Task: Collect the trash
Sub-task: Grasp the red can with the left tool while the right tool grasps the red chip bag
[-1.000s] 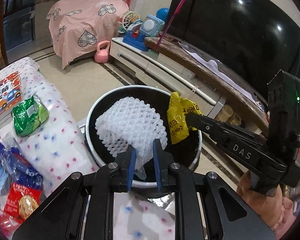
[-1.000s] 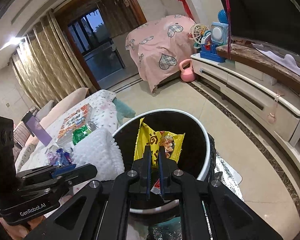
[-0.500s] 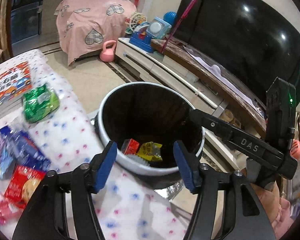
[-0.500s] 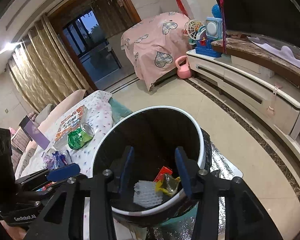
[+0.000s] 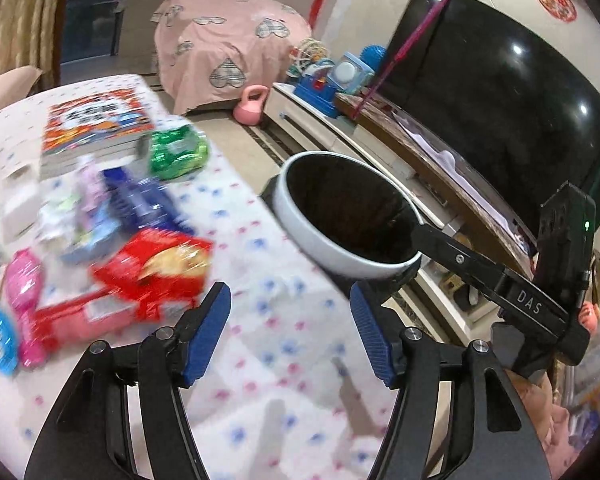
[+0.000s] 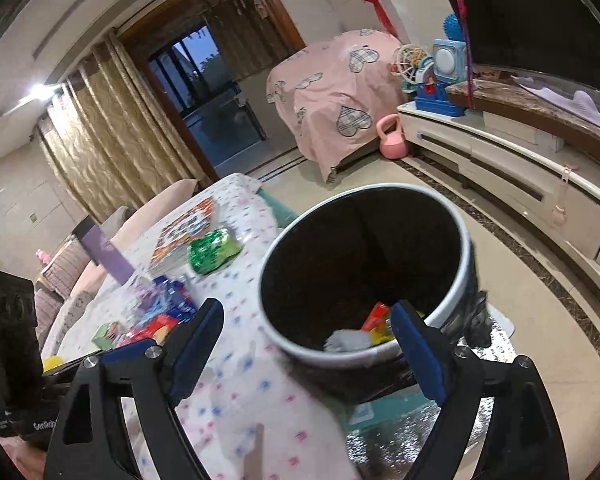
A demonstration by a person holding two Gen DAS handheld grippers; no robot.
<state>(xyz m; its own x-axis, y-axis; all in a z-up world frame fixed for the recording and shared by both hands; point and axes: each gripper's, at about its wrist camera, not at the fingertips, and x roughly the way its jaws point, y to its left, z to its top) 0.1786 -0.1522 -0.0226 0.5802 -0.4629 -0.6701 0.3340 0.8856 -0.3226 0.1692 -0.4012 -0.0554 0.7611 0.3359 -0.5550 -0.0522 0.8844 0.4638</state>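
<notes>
Trash wrappers (image 5: 148, 280) lay scattered on the dotted bench (image 5: 284, 352), beside the white-rimmed bin (image 6: 466, 256). The left tool (image 5: 290, 334) and the right tool (image 6: 308, 340) both stood spread wide, gripping nothing. Only the right view showed a red wrapper (image 6: 374, 316) and white foam netting (image 6: 346, 340) inside the bin. A television (image 5: 500, 112) stood beyond.

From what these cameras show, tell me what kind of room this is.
Most likely a home living room. A large dark television stands on a low white media cabinet, tall gold curtains flank a glass door, and children's toys sit on the cabinet's end.
</notes>
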